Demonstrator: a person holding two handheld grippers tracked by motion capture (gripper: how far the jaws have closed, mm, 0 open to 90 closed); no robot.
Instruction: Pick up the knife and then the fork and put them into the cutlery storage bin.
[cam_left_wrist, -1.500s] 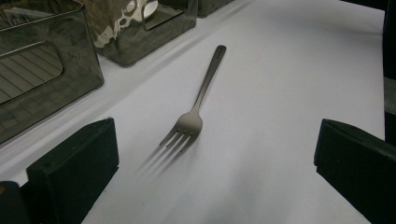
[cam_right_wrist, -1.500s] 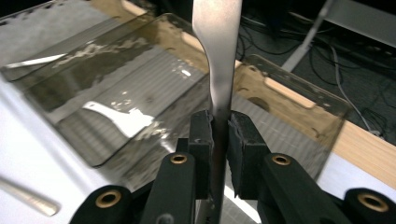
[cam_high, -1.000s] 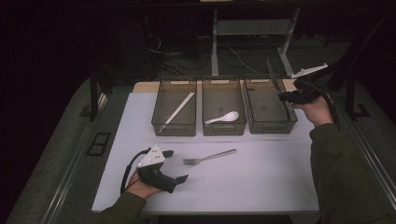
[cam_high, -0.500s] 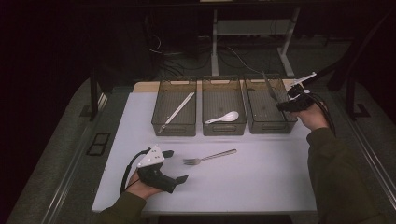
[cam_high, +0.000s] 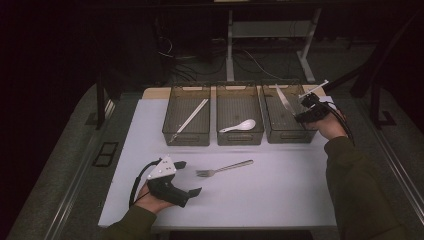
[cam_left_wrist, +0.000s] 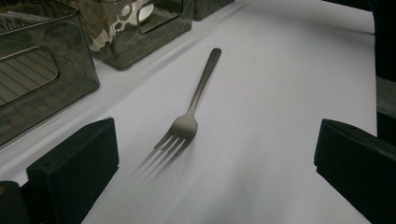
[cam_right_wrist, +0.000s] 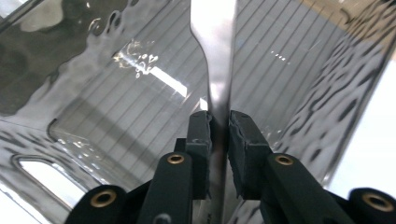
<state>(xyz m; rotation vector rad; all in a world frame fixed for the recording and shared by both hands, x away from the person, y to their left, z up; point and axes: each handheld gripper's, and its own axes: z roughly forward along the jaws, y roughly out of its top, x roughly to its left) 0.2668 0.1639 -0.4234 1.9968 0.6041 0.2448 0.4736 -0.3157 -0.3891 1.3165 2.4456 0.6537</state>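
Right gripper (cam_high: 305, 111) pinches a knife (cam_high: 284, 98) by its handle over the far-right bin (cam_high: 272, 131): stiff, slick metal, likely pivots. Left gripper (cam_high: 187, 177) spread near fork (cam_high: 223, 168).

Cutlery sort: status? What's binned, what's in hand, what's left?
Binned: chopsticks in the left bin, white spoon in the middle bin. In hand: right gripper clamps a knife over the right bin. Left: fork on the table, ahead of the open left gripper.
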